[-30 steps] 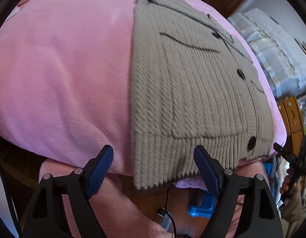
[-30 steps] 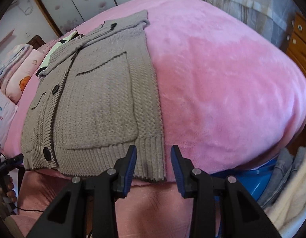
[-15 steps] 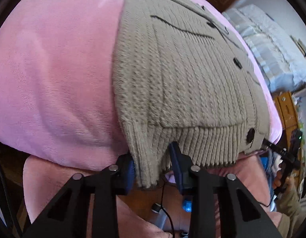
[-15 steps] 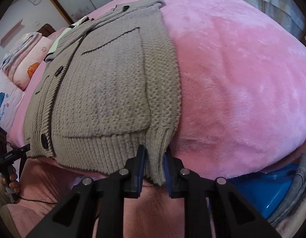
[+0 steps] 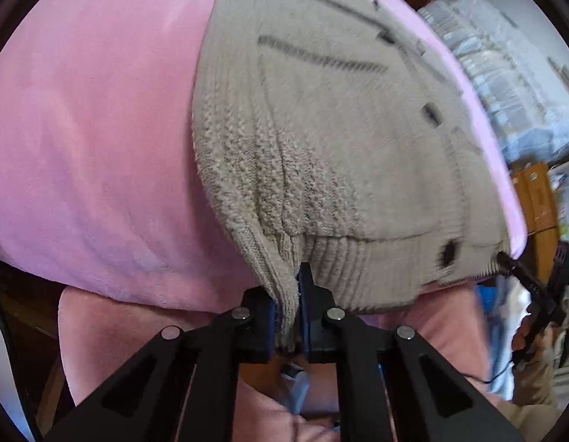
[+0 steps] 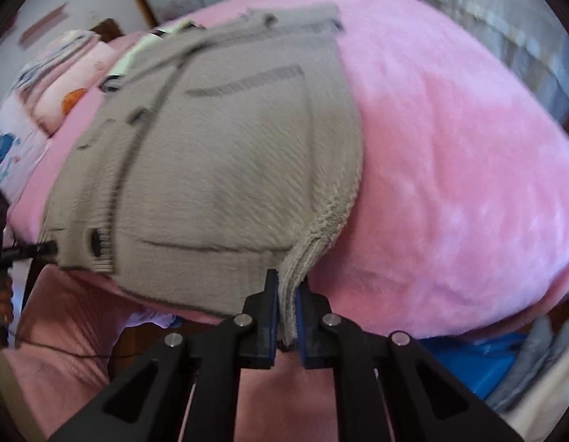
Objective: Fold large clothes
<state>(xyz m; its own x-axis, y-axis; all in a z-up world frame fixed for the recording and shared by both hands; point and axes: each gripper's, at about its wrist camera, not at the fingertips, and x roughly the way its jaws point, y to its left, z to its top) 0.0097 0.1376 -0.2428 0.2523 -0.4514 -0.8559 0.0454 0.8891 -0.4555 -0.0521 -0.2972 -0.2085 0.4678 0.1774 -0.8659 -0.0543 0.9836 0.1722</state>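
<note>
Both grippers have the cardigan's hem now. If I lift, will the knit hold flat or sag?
Likely to sag: the cardigan already bunches into folds where the left gripper pinches its ribbed hem, and likewise at the right gripper. The thick knit probably drags rather than slides on the plush pink blanket. Slipping seems unlikely; the coarse ribbing sits deep between the pads.

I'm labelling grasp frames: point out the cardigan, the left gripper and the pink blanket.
knitted cardigan (image 5: 339,140), left wrist view, front panel above the pocket.
left gripper (image 5: 286,316), left wrist view, between its fingertips, pinching the ribbed hem.
pink blanket (image 6: 450,184), right wrist view, bare plush.
</note>
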